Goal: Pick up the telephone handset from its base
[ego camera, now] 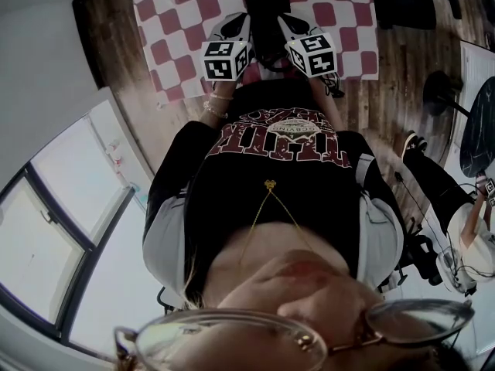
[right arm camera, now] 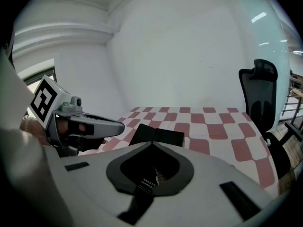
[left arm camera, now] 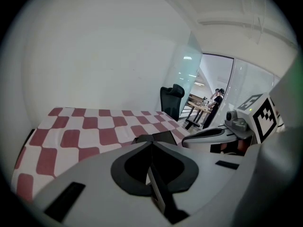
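Note:
A black telephone (ego camera: pixel 267 10) lies on the red-and-white checked tablecloth (ego camera: pixel 178 14), just ahead of both grippers. In the head view my left gripper (ego camera: pixel 234 23) stands to its left and my right gripper (ego camera: pixel 292 23) to its right, each close beside it. The left gripper view has the shut jaw tips (left arm camera: pixel 151 143) meeting just short of the telephone (left arm camera: pixel 158 137). From the right gripper view the jaws (right arm camera: pixel 154 142) are likewise shut, nothing between them, with the telephone (right arm camera: pixel 158 135) right beyond. I cannot tell the handset from the base.
A black office chair (right arm camera: pixel 262 96) stands past the table's far right corner. White walls rise behind the table. Wooden floor (ego camera: pixel 402 68) and a chair base (ego camera: pixel 441 91) lie to the right. People stand far off (left arm camera: pixel 218 98) through a doorway.

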Tool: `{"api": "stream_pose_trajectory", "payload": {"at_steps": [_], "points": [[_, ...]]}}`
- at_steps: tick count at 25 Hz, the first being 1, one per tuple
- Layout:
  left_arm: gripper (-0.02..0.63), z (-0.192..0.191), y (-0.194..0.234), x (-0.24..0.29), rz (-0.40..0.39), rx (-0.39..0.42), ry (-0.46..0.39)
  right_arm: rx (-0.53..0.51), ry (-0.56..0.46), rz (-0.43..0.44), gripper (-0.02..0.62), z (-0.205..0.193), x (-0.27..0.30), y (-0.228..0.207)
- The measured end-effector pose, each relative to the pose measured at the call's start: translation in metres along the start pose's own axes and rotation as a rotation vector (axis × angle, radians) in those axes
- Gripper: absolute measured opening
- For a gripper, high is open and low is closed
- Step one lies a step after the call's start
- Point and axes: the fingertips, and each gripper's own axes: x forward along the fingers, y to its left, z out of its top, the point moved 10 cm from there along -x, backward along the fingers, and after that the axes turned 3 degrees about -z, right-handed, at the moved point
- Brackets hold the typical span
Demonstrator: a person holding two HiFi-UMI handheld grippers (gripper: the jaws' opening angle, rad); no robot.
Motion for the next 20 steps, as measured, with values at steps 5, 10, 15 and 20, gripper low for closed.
{"api": "stream_pose_trajectory", "payload": {"at_steps": [5,10,15,20], "points": [[0.011,-0.009,0.004,0.003,-0.003,-0.019,0.029,0.019,0.021,0.005,0.020,-0.007,0.005,0.000],[0.011,-0.020,0.008,0.011,-0.009,-0.036,0.055,0.031,0.040,0.011,0.020,-0.016,0.014,-0.003],[0.011,-0.024,0.007,0.008,-0.013,-0.048,0.065,0.030,0.051,0.012,0.020,-0.018,0.014,0.000],[0.011,-0.028,0.008,0.009,-0.016,-0.055,0.075,0.028,0.070,0.013,0.020,-0.021,0.015,-0.001]]}}
